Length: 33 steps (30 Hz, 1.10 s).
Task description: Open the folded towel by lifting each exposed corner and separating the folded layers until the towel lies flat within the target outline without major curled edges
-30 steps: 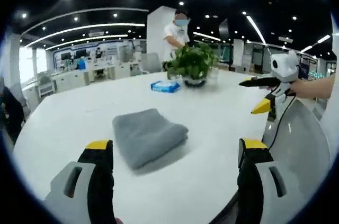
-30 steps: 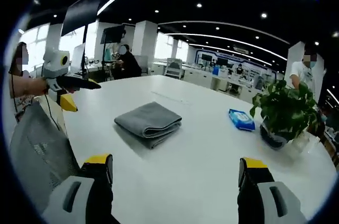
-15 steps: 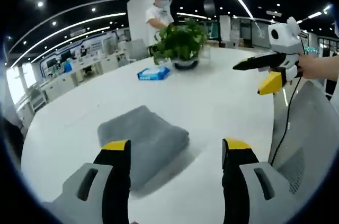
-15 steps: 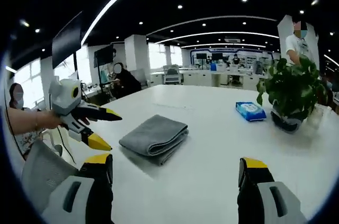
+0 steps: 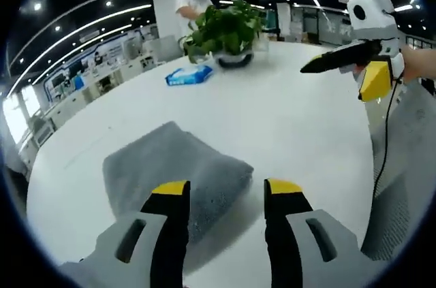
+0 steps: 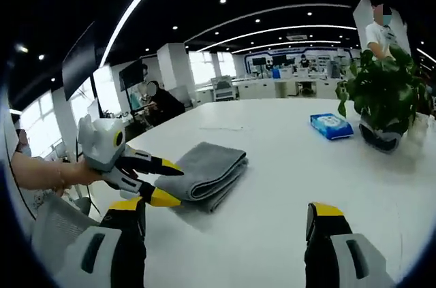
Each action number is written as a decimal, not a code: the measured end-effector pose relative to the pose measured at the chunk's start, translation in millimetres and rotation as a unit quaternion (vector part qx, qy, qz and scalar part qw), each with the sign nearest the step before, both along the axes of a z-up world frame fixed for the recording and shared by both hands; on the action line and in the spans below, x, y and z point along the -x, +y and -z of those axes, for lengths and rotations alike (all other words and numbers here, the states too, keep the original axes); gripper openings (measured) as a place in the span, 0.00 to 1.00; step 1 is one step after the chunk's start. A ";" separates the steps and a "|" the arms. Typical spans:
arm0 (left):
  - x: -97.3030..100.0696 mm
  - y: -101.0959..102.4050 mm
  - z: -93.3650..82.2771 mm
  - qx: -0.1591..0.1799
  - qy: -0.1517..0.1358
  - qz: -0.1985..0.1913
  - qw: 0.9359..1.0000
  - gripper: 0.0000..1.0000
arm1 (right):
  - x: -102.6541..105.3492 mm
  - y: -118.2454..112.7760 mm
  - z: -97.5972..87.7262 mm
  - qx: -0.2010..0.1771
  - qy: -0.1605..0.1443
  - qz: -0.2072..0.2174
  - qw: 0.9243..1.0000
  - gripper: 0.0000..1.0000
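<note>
Grey towel [image 5: 174,172] sits lower-left of centre in the left gripper view, mid-frame left in the right gripper view [image 6: 204,173], folded in a thick stack on the white table [image 5: 293,118]. No layer lifted yet, so I judge we're at the approach step, first corner grab not made. I can't make out any target outline on the table. My left gripper [image 5: 225,196] is at bottom centre of its view, jaws parted with a narrowish gap, holding nothing, tips right at the towel's near edge; in the right gripper view it [image 6: 160,180] comes in from the left, jaws parted around the towel's left edge, contact unclear. My right gripper [image 6: 225,223] is spread wide and empty at the bottom of its own view, well off the towel; in the left gripper view it [image 5: 354,70] hangs upper right. Potted plant [image 5: 228,29] and blue packet [image 5: 185,75] sit far back, out of the way. Next: pick only the top layer's corner, close, lift and peel.
</note>
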<state>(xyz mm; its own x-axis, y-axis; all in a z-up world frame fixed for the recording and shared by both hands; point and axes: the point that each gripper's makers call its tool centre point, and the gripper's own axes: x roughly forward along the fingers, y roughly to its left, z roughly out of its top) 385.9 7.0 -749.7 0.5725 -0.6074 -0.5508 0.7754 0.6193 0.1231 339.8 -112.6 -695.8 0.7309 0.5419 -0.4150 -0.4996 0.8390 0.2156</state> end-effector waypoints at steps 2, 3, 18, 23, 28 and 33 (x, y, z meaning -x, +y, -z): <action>-1.7 -3.3 5.0 0.002 0.007 0.008 1.000 0.40 | 0.4 1.4 4.2 0.003 0.011 -0.007 1.000 0.77; -2.9 -4.0 6.8 0.002 0.010 0.006 1.000 0.39 | -0.8 1.8 4.9 0.003 0.009 -0.006 1.000 0.76; -6.4 -7.5 18.8 -0.064 -0.016 0.012 0.998 0.08 | -3.5 16.8 19.9 -0.078 0.057 0.003 0.995 0.84; 3.0 -12.2 14.0 -0.061 -0.017 0.015 0.998 0.06 | -4.0 19.6 20.8 -0.125 0.079 0.015 0.989 0.83; 26.1 -21.7 12.6 -0.074 -0.021 0.040 0.996 0.06 | -3.4 21.6 20.0 -0.173 0.098 0.029 0.980 0.80; 46.8 -31.3 8.4 -0.057 -0.012 0.046 0.997 0.06 | 4.2 27.8 26.6 -0.218 0.136 0.034 0.966 0.80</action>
<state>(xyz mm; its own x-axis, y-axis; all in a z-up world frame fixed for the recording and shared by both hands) 339.1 -24.4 -758.1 0.5307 -0.5925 -0.6061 0.8245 0.5265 0.2072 335.6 -84.8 -722.4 0.6671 0.6625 -0.3406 -0.3208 0.6681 0.6714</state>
